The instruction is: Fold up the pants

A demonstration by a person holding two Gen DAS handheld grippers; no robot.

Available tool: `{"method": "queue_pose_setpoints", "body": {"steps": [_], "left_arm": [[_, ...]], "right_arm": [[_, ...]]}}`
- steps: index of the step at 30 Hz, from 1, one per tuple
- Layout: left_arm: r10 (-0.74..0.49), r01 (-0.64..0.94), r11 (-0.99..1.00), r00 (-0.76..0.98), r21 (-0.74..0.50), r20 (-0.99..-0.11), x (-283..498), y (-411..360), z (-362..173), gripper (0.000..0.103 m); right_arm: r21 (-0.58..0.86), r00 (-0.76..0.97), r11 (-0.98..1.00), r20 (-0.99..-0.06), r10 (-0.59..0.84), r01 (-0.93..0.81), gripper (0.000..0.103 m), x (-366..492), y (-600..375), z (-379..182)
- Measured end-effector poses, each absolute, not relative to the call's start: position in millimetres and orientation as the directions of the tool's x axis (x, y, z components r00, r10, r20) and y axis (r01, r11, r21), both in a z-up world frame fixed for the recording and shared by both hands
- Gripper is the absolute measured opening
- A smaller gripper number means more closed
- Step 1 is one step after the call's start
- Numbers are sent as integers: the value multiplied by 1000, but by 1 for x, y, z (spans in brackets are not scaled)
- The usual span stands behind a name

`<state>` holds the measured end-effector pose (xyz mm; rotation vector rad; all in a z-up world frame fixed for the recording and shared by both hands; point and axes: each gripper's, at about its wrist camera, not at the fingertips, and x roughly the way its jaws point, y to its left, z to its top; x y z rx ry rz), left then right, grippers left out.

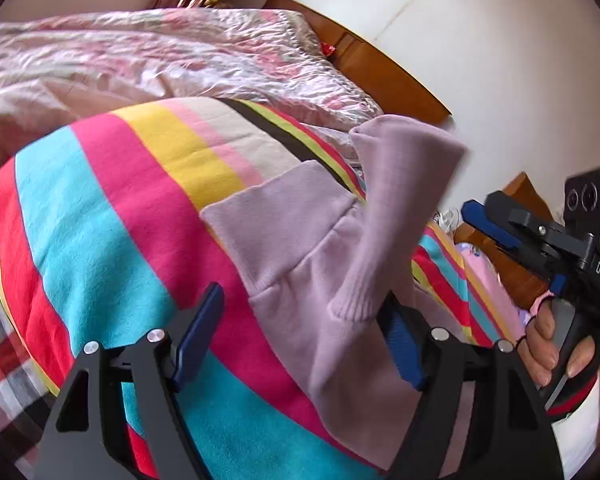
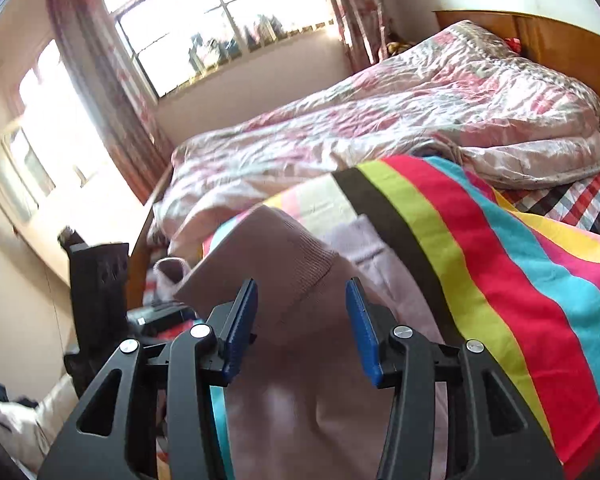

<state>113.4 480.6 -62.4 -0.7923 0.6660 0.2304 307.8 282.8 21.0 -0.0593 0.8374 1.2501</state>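
Lilac knit pants point(image 1: 320, 264) lie on a bright striped blanket point(image 1: 112, 208) on the bed. One leg with a ribbed cuff point(image 1: 356, 300) is draped over my left gripper's right finger and stands up. My left gripper point(image 1: 300, 336) is open, with the pants between and beside its jaws. My right gripper point(image 2: 302, 328) is open, and a ribbed cuff of the pants point(image 2: 284, 276) lies between its fingers. The right gripper also shows in the left wrist view point(image 1: 496, 228), held in a hand at the right.
A pink floral quilt point(image 2: 400, 112) is heaped at the head of the bed, by a wooden headboard point(image 1: 380, 68). A plaid sheet point(image 2: 580, 200) shows under the blanket. A window with curtains point(image 2: 220, 20) is behind. Clutter lies beside the bed point(image 2: 100, 300).
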Motion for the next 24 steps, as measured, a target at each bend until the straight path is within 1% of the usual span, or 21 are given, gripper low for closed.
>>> {"method": "queue_pose_setpoints", "body": {"steps": [1, 2, 5, 7, 8, 9, 11, 16, 19, 20, 21, 22, 23, 24], "left_arm": [[-62, -434, 661, 781, -612, -622, 111, 488, -66, 76], [-62, -433, 658, 785, -616, -617, 108, 492, -66, 76], [-70, -409, 679, 791, -610, -608, 106, 493, -68, 76], [-71, -394, 687, 800, -611, -596, 107, 491, -68, 74], [-62, -397, 692, 800, -604, -596, 108, 490, -68, 70], [-50, -404, 697, 797, -593, -602, 108, 489, -68, 62], [-40, -412, 700, 793, -583, -608, 110, 489, -70, 54], [-45, -416, 691, 792, -591, -609, 111, 491, -75, 54], [-33, -425, 696, 786, -579, -618, 112, 489, -74, 53], [-27, -430, 703, 780, -566, -626, 113, 488, -74, 45], [-31, -428, 710, 775, -559, -631, 114, 486, -74, 33], [-45, -416, 714, 776, -564, -629, 115, 485, -75, 27], [-45, -411, 717, 778, -562, -627, 115, 484, -75, 19], [-26, -414, 730, 779, -544, -627, 114, 481, -72, 16]], "right_arm": [[365, 99, 376, -593, 799, -852, 46, 310, 280, 21], [323, 125, 391, -613, 780, -862, 46, 311, 276, 18], [197, 159, 406, -704, 692, -892, 46, 315, 269, -6], [162, 159, 403, -741, 653, -901, 45, 318, 265, -23], [151, 155, 395, -750, 642, -906, 43, 318, 263, -29], [146, 148, 384, -757, 637, -912, 42, 320, 267, -34], [145, 129, 361, -760, 637, -921, 35, 318, 273, -38], [119, 119, 329, -776, 620, -937, 34, 317, 291, -47], [166, 67, 326, -799, 598, -930, 34, 325, 297, -60], [167, 63, 324, -802, 594, -931, 34, 326, 298, -64], [176, 56, 325, -802, 595, -929, 34, 327, 298, -66], [190, 50, 329, -798, 601, -925, 33, 328, 297, -66], [198, 51, 333, -790, 611, -922, 19, 328, 295, -65], [200, 46, 322, -783, 620, -925, 8, 326, 294, -64]]}}
